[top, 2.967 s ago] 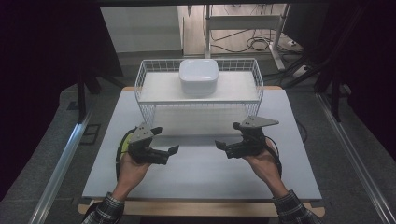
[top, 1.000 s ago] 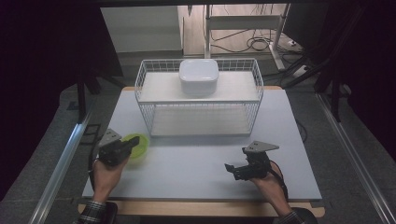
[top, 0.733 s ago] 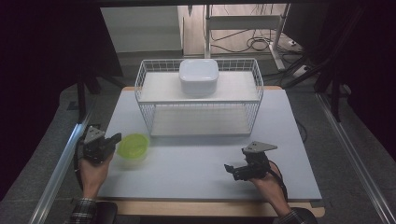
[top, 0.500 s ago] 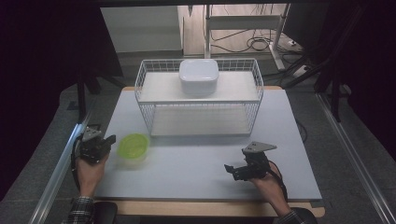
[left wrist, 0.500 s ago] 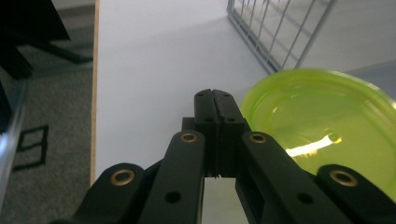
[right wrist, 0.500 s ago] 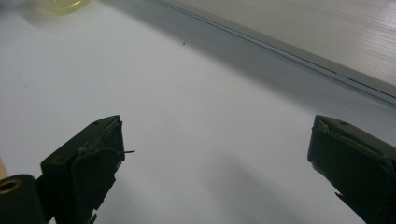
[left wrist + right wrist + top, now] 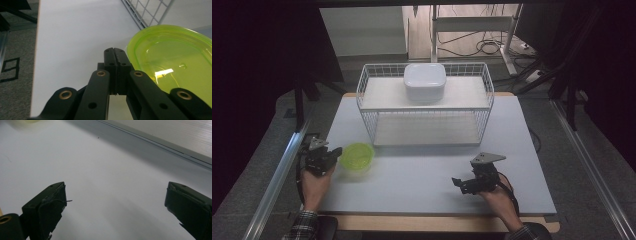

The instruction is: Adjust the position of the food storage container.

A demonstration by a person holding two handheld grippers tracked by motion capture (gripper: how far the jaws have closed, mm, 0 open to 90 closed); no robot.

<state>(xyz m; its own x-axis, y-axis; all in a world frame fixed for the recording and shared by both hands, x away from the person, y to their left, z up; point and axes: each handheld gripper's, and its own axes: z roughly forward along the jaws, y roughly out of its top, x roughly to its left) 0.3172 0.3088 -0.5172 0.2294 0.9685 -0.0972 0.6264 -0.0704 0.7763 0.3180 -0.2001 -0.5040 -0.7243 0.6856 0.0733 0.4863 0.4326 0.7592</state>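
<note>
While leftward earlier, left gripper (image 7: 333, 152) beside bowl (image 7: 357, 157)

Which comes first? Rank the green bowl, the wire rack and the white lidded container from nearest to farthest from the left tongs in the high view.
1. Green bowl: right beside the left tongs, at the table's left edge.
2. Wire rack: behind the bowl, mid-table; its near left corner is closest.
3. White lidded container: on the rack's top shelf, farthest back.

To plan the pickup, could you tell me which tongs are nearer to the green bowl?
Left. The left tongs, shut, sit right beside the green bowl at its left rim. The right tongs, open, rest well off to its right, nearer the table's front edge.
</note>
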